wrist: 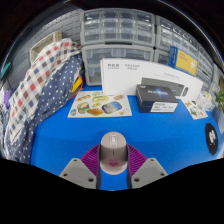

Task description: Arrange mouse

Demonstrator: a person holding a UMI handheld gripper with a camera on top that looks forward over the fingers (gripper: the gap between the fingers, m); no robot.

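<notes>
So the gripper [113, 166] has a grey mouse [114, 148] clamped between its purple pads [93, 157], both fingers snug against its sides, over the blue table [150, 135]. At about 1 o'clock past the mouse sits a dark box [162, 96]; at 11 o'clock there's a printed sheet [98, 104]. Plaid cloth [42, 85] at 10 o'clock.

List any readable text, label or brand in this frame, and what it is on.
None can be read.
White cardboard box: dark print, too small to read.
Black-and-grey box: print blurred.
Illustrated sheet: pictures only, no readable words.
Grey computer mouse between the gripper jaws: no marking seen.
</notes>
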